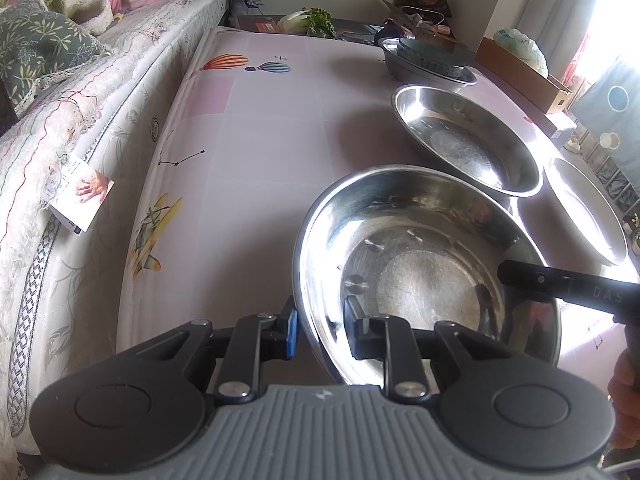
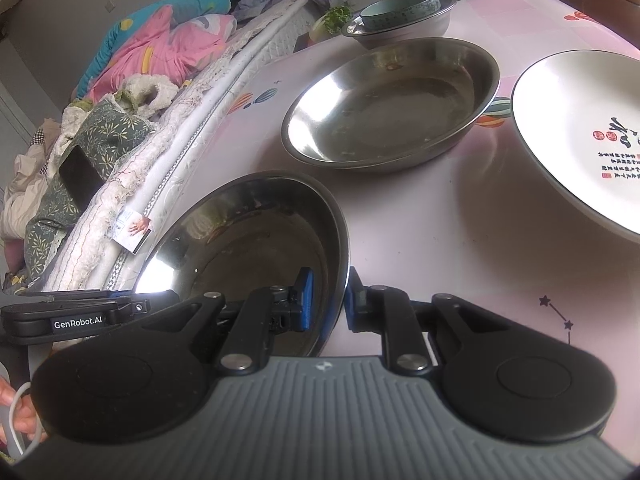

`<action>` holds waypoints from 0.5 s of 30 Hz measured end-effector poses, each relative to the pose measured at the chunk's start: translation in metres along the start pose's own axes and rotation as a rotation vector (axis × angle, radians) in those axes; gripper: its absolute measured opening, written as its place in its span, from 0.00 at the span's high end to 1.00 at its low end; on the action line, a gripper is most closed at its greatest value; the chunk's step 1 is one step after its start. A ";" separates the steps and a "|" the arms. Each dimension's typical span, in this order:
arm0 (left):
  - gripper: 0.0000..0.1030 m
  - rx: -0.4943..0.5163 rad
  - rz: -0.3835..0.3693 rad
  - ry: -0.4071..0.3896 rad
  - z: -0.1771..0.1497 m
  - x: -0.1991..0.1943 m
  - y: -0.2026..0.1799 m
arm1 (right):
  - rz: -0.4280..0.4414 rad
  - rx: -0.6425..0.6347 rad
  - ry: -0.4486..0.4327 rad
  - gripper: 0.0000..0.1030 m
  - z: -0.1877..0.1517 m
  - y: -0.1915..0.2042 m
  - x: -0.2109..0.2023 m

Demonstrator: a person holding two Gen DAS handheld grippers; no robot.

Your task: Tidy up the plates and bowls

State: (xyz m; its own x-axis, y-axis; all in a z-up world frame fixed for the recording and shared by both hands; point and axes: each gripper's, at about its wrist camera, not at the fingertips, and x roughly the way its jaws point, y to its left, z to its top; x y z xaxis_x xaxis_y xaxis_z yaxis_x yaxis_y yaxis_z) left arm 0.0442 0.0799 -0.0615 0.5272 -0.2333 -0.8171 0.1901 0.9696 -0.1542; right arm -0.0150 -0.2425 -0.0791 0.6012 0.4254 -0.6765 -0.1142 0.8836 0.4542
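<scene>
While both claws pinched its rim, the near steel bowl [image 1: 424,272] sat tilted at 6 o'clock on the table [image 1: 256,128]: left gripper [image 1: 320,330] on the near-left edge, right gripper [image 2: 329,300] opposite; second steel bowl [image 2: 392,100] at 12, white plate [image 2: 580,132] at 2

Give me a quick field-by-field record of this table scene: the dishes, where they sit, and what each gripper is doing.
held dish: near steel bowl, tilted
left gripper: shut on the near steel bowl's rim
right gripper: shut on the opposite rim
second steel bowl: flat on the table, behind the held one
white plate: right of the second steel bowl, printed with writing
far stack: teal bowl nested in a steel bowl
</scene>
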 end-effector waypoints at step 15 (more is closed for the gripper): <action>0.78 -0.010 -0.005 -0.001 -0.001 -0.001 0.001 | 0.001 0.002 0.001 0.84 0.000 0.000 0.000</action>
State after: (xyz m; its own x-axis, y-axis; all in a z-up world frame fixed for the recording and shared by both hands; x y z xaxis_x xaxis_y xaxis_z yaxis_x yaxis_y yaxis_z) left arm 0.0427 0.0815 -0.0615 0.5273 -0.2384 -0.8156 0.1845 0.9691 -0.1639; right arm -0.0151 -0.2426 -0.0793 0.6006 0.4260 -0.6766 -0.1132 0.8830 0.4555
